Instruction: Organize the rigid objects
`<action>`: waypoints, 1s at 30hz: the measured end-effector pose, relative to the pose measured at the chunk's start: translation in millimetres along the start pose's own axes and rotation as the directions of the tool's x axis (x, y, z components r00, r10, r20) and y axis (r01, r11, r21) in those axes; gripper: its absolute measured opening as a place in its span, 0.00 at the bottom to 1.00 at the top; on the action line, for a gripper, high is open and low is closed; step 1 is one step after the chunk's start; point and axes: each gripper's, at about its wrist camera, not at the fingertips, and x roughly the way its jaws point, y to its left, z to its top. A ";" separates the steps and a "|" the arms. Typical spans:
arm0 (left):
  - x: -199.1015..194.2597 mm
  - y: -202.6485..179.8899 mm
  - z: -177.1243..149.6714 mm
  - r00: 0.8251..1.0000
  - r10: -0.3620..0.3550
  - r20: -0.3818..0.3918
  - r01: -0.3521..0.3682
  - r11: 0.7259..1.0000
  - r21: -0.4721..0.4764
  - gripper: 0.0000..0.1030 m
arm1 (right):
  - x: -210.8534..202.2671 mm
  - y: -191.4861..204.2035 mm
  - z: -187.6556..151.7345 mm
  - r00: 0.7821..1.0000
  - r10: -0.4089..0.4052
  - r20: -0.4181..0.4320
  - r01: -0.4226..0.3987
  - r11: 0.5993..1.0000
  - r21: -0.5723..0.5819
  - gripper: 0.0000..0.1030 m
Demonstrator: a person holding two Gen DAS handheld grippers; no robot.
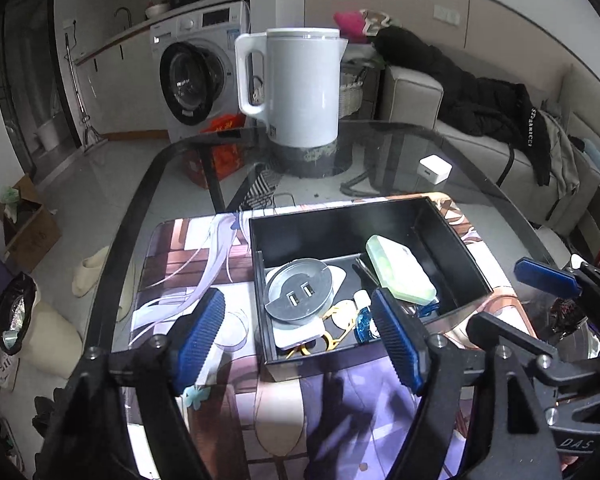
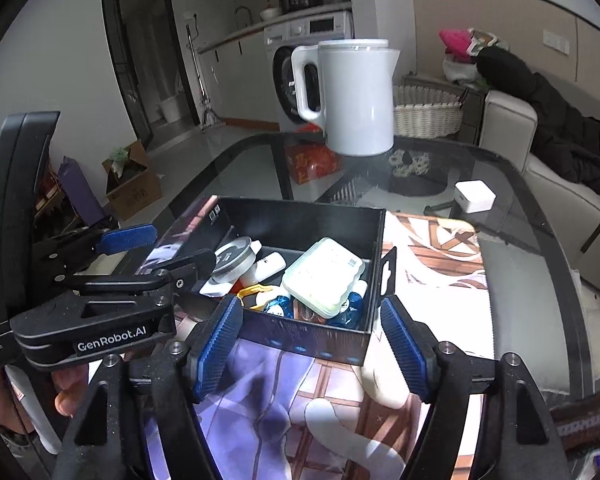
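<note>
On the glass table (image 1: pixel 480 152), a printed mat (image 1: pixel 204 280) covers the near part, and a black box (image 1: pixel 456 248) sits on the mat toward its far edge. Inside the box lie a pale green case (image 1: pixel 400 270), leaning on the right side, a round metal tin (image 1: pixel 300 290) at the left, a white bottle (image 2: pixel 269 265), yellow clips (image 1: pixel 336 334) and blue glass pieces (image 1: pixel 365 322) along the near wall. Both grippers hover over the mat at the near side of the box. Left gripper (image 1: pixel 300 340) stands wide, nothing between its blue pads, which flank the near left corner of the box without touching it. Right gripper (image 2: pixel 312 344) stands wide too, empty, its pads just outside the box's near corners. Farther back on the table stand a white kettle (image 1: pixel 300 88), near the far edge, and a small white charger (image 1: pixel 434 169) toward the right edge.
</note>
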 end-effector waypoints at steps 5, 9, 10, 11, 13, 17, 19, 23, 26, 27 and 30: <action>-23.7 -0.6 -16.2 0.987 0.084 0.139 -0.089 0.996 0.032 0.81 | -20.2 -0.9 -19.6 0.997 -0.049 0.064 0.046 0.997 0.056 0.79; -38.7 5.4 -32.7 0.972 0.126 0.197 -0.121 0.992 -0.034 0.91 | -31.4 0.7 -33.6 0.993 -0.077 0.092 0.072 0.995 0.062 0.80; -41.1 6.1 -37.1 0.969 0.135 0.206 -0.127 0.991 -0.053 0.92 | -35.4 2.1 -38.0 0.991 -0.079 0.109 0.073 0.996 0.056 0.80; -43.1 5.9 -41.1 0.967 0.141 0.213 -0.131 0.990 -0.062 0.92 | -38.6 3.5 -40.7 0.989 -0.079 0.123 0.073 0.996 0.050 0.80; -46.9 5.4 -46.9 0.961 0.134 0.242 -0.125 0.991 -0.052 0.95 | -46.7 7.8 -46.4 0.982 -0.075 0.172 0.069 0.997 0.042 0.81; -52.2 1.9 -50.2 0.943 0.152 0.296 -0.148 0.988 -0.034 0.97 | -59.5 17.5 -52.9 0.954 -0.110 0.279 0.111 0.994 0.015 0.84; -54.3 1.3 -51.7 0.939 0.150 0.309 -0.145 0.989 -0.039 0.98 | -62.5 19.5 -54.2 0.945 -0.097 0.313 0.101 0.995 0.005 0.86; -58.4 3.9 -58.1 0.932 0.135 0.337 -0.119 0.991 -0.068 1.00 | -64.7 22.2 -57.0 0.932 -0.118 0.343 0.130 0.991 -0.012 0.86; -58.7 1.7 -63.1 0.935 0.099 0.341 -0.091 0.995 -0.040 1.00 | -67.4 18.5 -58.1 0.922 -0.127 0.366 0.134 0.991 0.006 0.88; -59.2 1.5 -64.7 0.934 0.100 0.344 -0.092 0.995 -0.041 1.00 | -67.9 18.0 -58.3 0.923 -0.122 0.364 0.128 0.992 0.009 0.88; -61.3 2.1 -66.9 0.933 0.094 0.347 -0.084 0.995 -0.045 1.00 | -69.9 17.6 -59.0 0.923 -0.119 0.366 0.120 0.993 0.021 0.88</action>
